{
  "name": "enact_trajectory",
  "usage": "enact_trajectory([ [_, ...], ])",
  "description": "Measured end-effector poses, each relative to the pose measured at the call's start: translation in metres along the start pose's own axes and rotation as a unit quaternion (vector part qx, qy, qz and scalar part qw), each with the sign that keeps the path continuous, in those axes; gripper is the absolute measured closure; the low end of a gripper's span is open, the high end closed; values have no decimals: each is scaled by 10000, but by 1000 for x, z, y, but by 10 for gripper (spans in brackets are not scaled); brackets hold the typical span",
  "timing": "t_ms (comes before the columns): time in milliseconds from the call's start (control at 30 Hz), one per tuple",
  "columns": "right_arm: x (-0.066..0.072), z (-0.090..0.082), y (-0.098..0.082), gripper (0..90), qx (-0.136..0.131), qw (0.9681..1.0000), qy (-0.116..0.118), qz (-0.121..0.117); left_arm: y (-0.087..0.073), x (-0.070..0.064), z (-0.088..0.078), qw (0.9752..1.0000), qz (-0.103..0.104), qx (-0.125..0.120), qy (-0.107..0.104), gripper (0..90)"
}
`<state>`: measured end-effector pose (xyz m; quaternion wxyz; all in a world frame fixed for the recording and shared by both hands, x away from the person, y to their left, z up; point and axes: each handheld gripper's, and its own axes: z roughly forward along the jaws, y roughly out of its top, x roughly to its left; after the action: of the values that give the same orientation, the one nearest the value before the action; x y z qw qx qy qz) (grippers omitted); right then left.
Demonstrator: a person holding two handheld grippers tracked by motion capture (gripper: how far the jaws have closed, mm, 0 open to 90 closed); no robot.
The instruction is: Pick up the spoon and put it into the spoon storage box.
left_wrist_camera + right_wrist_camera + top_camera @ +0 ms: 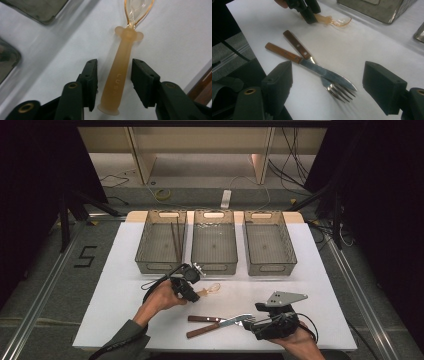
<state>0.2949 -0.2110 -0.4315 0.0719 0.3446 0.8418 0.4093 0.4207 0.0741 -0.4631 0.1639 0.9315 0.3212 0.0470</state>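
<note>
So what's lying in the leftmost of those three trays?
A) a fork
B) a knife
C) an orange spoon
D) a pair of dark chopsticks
D: the high view shows a pair of dark chopsticks lying in the leftmost tray; fork, knife and orange spoon lie on the table.

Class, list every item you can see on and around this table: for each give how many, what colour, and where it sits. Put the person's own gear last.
Spoon: one, translucent orange, on the table between the left jaws.
Knife: one, brown handle, crossed over the fork at the front.
Fork: one, brown handle, under the knife.
Baskets: three, grey mesh, a row at the back.
Chopsticks: one pair, dark, in the left basket.
Table: one, white.
Left gripper: one, black, jaws astride the spoon handle, not touching.
Right gripper: one, black, open by the fork tines.
</note>
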Motion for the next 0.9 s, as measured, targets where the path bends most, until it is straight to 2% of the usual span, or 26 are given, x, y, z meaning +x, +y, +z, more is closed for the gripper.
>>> enact_trajectory([
  [300, 1, 0, 0, 254, 21, 10000, -2, -23, -1, -2, -1, 9998, 198, -33, -28, 724],
  [500, 1, 0, 0, 255, 26, 10000, -2, -20, -2, -4, -1, 9994, 334, -95, 13, 744],
  [633, 1, -1, -1, 255, 16, 10000, -9, -33, -1, -2, -6, 9994, 288, -173, -39, 748],
  [733, 0, -1, -1, 255, 9, 10000, -13, -13, -2, 2, -15, 9990, 181, -410, -65, 749],
  [900, 1, -1, -1, 255, 28, 10000, -19, -14, -1, 3, -20, 9985, 170, -512, -78, 749],
])
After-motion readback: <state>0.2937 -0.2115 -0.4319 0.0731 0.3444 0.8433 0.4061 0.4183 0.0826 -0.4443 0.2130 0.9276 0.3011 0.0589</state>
